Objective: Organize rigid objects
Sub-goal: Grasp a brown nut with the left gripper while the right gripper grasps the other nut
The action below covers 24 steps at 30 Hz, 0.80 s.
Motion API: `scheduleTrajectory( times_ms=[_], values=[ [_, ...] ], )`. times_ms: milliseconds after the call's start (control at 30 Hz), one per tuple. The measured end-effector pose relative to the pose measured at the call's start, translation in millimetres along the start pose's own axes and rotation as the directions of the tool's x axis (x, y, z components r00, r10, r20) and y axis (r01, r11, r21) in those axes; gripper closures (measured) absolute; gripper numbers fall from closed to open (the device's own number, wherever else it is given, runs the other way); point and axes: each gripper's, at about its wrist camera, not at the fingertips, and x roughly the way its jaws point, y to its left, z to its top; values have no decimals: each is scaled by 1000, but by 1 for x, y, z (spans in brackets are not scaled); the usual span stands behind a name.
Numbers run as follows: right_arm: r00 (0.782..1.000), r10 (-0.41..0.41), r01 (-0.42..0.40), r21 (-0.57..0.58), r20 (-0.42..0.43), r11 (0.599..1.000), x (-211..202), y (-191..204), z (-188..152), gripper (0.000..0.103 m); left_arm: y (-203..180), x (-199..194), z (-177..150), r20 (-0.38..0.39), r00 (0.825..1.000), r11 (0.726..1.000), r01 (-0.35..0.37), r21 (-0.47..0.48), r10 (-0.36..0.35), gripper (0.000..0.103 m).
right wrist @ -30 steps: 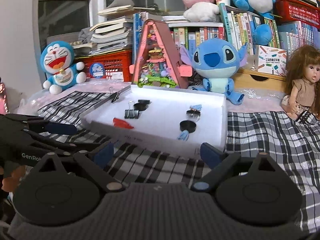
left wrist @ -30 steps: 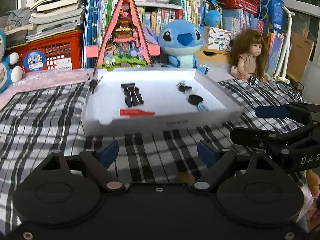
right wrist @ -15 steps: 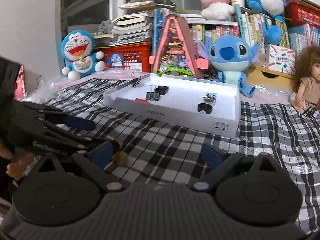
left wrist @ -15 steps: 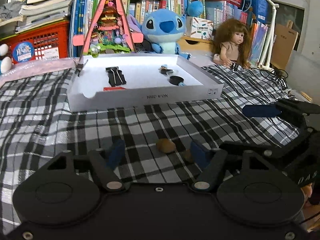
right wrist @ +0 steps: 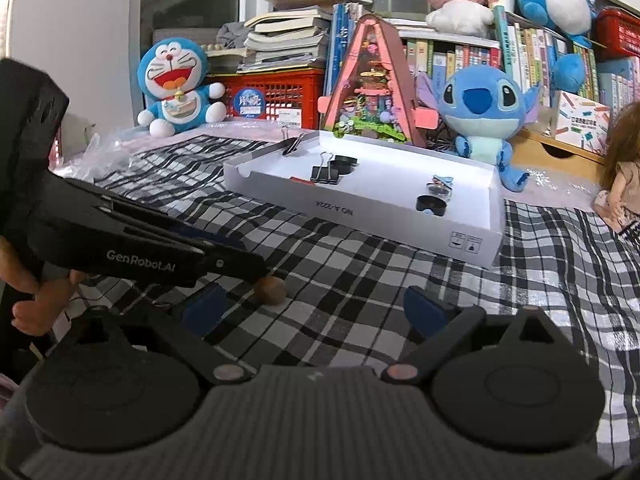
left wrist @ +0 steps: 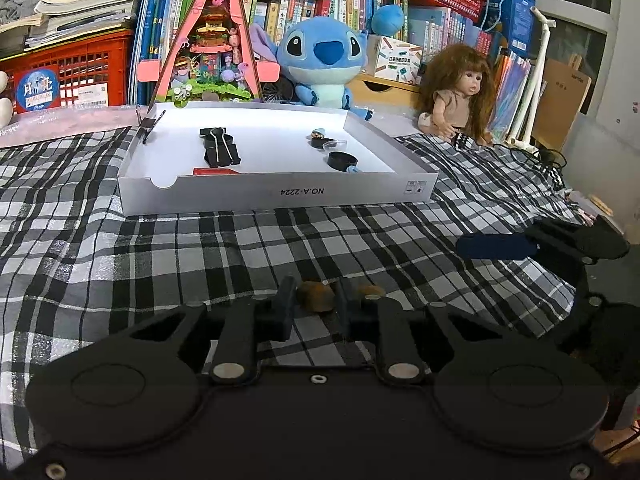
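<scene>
My left gripper (left wrist: 316, 304) is closed around a small brown nut-like object (left wrist: 316, 300) on the checked cloth; a second brown one (left wrist: 370, 291) lies just right of its right finger. In the right wrist view the left gripper (right wrist: 256, 270) reaches in from the left over the brown object (right wrist: 271, 291). My right gripper (right wrist: 316, 312) is open and empty above the cloth; it also shows at the right in the left wrist view (left wrist: 496, 246). A white tray (left wrist: 276, 196) lies ahead, holding black binder clips (left wrist: 218, 148), a red piece (left wrist: 212, 171) and black caps (left wrist: 342, 159).
Behind the tray stand a pink triangular toy house (left wrist: 212, 40), a blue Stitch plush (left wrist: 324, 60), a doll (left wrist: 456, 96), a red crate (left wrist: 68, 76) and bookshelves. A Doraemon plush (right wrist: 176, 88) sits at the far left. A binder clip (right wrist: 292, 142) is clipped on the tray's far left rim.
Both grippers have pulled back from the tray. My left gripper has lowered and its fingers have closed in from wide open onto the brown object.
</scene>
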Motion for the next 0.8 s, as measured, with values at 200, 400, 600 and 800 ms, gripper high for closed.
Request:
scheduleTrajectory(
  times_ms=[200, 400, 600, 800],
  values=[
    [1000, -5, 4, -27, -12, 1000, 11, 9, 1, 14, 2, -4, -4, 1, 1000, 999, -29, 20, 29, 83],
    [1000, -3, 2, -55, -20, 998, 19, 18, 1, 30, 5, -1, -8, 0, 999, 999, -35, 9, 35, 82],
    [1000, -1, 0, -58, -19, 998, 24, 22, -3, 38, 4, 1, -9, 13, 999, 999, -42, 6, 42, 81],
    [1000, -5, 5, -53, 5, 999, 22, 22, -4, 65, 3, 0, -9, 24, 998, 999, -50, 1, 50, 87]
  ],
)
